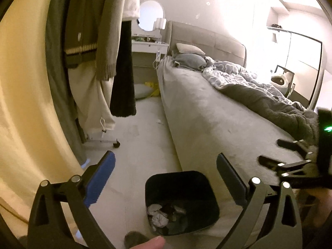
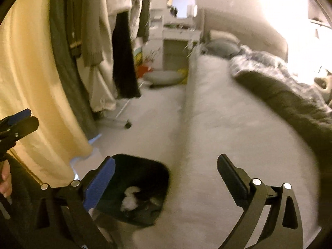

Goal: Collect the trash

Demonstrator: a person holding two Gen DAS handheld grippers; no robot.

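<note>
A black trash bin (image 1: 182, 201) stands on the floor against the side of the bed, with crumpled white and grey paper (image 1: 159, 215) inside. My left gripper (image 1: 166, 172) is open and empty, just above the bin. In the right wrist view the bin (image 2: 137, 191) sits at lower left, with white paper (image 2: 129, 198) in it. My right gripper (image 2: 166, 174) is open and empty, over the bed's edge to the right of the bin. A small white scrap (image 1: 158, 121) lies on the floor farther along the bed.
The bed (image 1: 207, 112) with grey sheet and rumpled duvet (image 1: 259, 91) fills the right. A clothes rack on wheels (image 1: 103, 62) with hanging garments stands left, beside a yellow curtain (image 1: 25, 103). A white vanity with round mirror (image 1: 151, 16) and a floor cushion (image 2: 161, 77) lie beyond.
</note>
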